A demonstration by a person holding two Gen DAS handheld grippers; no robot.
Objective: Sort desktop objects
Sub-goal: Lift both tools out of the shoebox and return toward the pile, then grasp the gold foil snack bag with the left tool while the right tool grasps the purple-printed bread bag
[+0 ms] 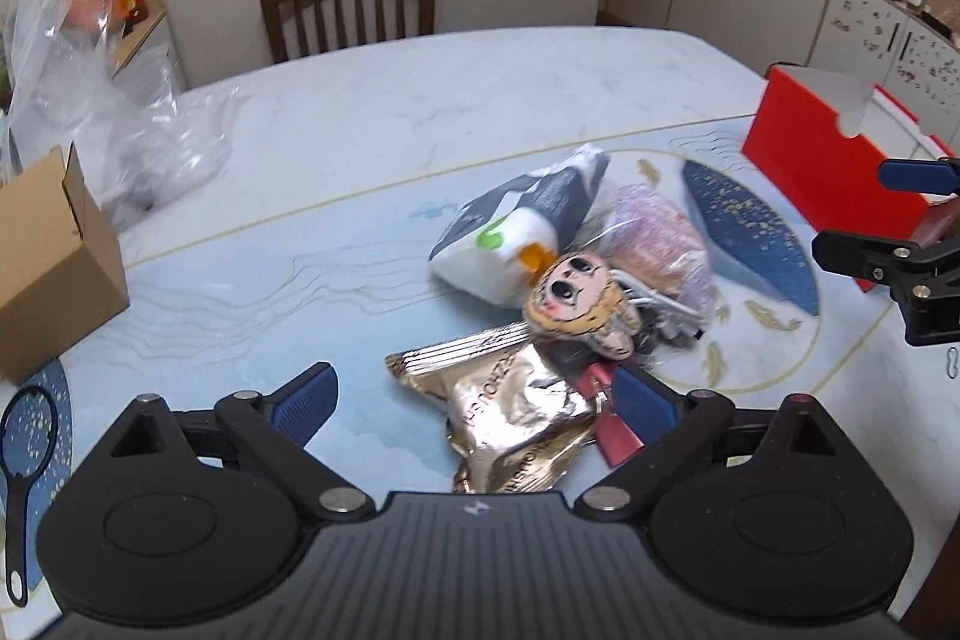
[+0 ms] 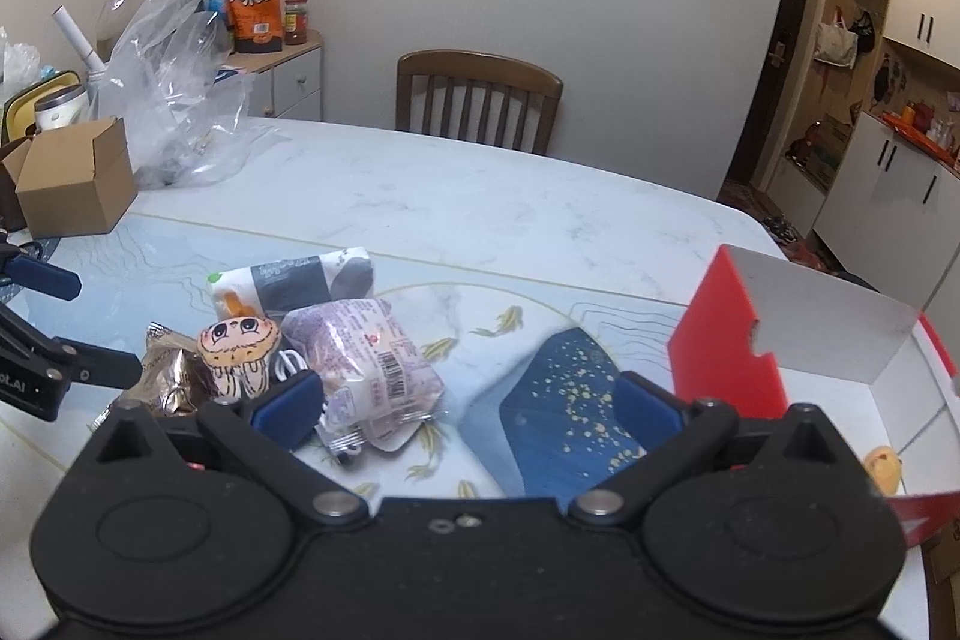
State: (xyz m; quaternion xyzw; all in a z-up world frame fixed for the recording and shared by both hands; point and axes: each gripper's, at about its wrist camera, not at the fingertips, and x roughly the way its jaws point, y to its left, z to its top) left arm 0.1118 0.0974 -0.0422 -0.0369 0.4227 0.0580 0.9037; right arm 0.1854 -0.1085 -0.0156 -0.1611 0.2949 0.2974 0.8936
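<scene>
Snack pile [image 1: 558, 292] mid-table, bare marble beyond

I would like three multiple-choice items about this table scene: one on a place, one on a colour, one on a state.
1. Where does the gold wrapper lie?
A. between the left gripper's jaws
B. inside the red box
C. on the chair

2. What colour is the open box on the right?
A. green
B. red
C. black

3. How do the right gripper's jaws stand?
A. shut on the doll
B. shut, empty
C. open, holding nothing

Answers:
1 A: the wrapper lies on the table between the two open blue pads.
2 B: its outer wall is bright red.
3 C: the pads stand wide apart, and none presses on anything.
</scene>
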